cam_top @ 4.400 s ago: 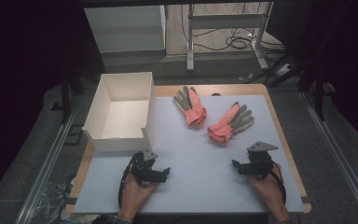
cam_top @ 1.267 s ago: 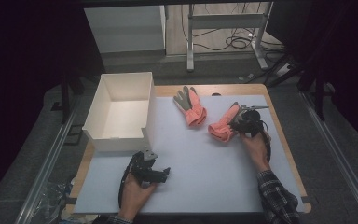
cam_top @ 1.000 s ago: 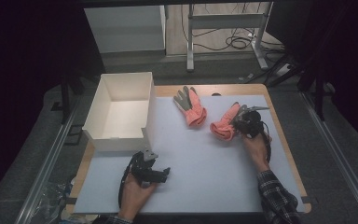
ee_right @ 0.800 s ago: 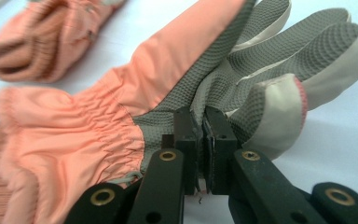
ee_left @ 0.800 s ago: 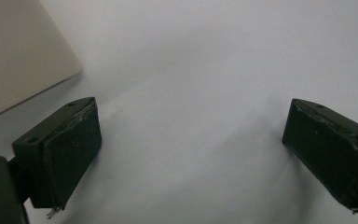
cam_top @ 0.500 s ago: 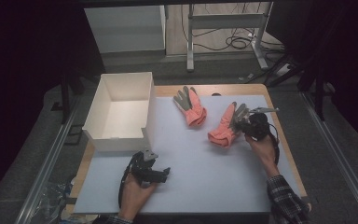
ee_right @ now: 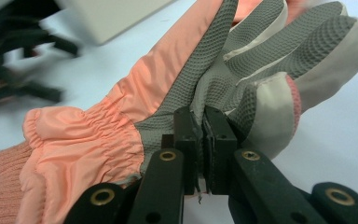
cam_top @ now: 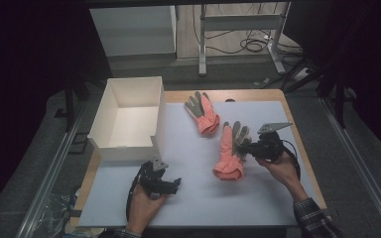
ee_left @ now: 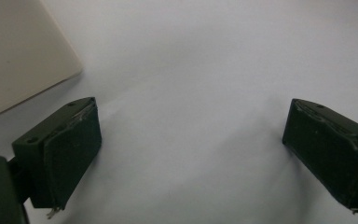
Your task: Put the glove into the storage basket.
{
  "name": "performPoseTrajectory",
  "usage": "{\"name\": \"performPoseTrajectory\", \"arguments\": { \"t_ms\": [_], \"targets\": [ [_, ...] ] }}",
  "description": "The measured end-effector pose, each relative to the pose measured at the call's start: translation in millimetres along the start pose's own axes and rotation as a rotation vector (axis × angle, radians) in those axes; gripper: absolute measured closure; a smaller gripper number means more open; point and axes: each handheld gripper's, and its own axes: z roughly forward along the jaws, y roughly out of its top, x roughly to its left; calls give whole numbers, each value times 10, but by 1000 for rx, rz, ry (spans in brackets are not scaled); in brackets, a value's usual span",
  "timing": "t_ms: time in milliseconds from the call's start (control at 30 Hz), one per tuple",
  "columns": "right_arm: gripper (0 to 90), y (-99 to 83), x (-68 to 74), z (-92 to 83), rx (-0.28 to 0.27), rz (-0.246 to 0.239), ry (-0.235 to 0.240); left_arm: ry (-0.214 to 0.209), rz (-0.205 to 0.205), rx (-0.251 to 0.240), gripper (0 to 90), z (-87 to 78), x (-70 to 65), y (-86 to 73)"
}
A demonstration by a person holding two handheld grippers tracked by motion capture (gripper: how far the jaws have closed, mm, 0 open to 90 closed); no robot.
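Pinching glove (ee_right: 168,88) between right jaws

A white open-topped box (cam_top: 129,119) is set at the far left of a pale blue-grey table mat (cam_top: 198,198), and nothing can be made out inside it. Just right of the box, near the far edge, a second pink and grey glove (cam_top: 203,111) is laid flat, fingers pointing away. The mat is spread over a wooden tabletop (cam_top: 258,94) (seen as a brown border along the far and right edges). Beyond the table, a metal frame (cam_top: 238,29) is stood on the floor, with dark cables (cam_top: 258,44) coiled beside it.
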Motion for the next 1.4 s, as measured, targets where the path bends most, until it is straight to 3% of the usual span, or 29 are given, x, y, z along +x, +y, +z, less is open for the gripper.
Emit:
{"name": "performPoseTrajectory", "arguments": {
  "t_ms": [67,100,167,267,433,600,667,767,900,1000,1033,1133,1400],
  "targets": [
    [850,1,107,53,19,-54,73,0,0,0,44,0,0,0],
    [850,1,107,53,19,-54,73,0,0,0,44,0,0,0],
    [850,-3,208,135,40,-108,128,0,0,0,44,0,0,0],
    [848,-10,290,226,55,-141,175,0,3,1,44,-1,2,0],
    [846,-48,342,381,89,-173,189,1,3,1,44,-1,2,0],
    [781,-136,298,538,127,-190,151,1,3,1,44,-1,2,0],
    [704,-115,261,496,105,-189,139,0,3,1,44,-1,2,0],
    [686,-70,237,420,84,-192,109,1,3,1,44,-1,2,0],
    [652,62,131,299,47,-144,33,0,1,1,44,-1,1,0],
    [629,191,-4,313,19,-79,-27,-1,1,1,44,-1,1,0],
    [629,191,-4,313,19,-79,-27,-1,1,1,44,-1,1,0],
    [597,342,-129,414,7,-37,-84,-1,1,1,44,-2,1,0],
    [520,690,-343,709,-28,8,-165,0,2,1,44,-1,2,0]
  ]
}}
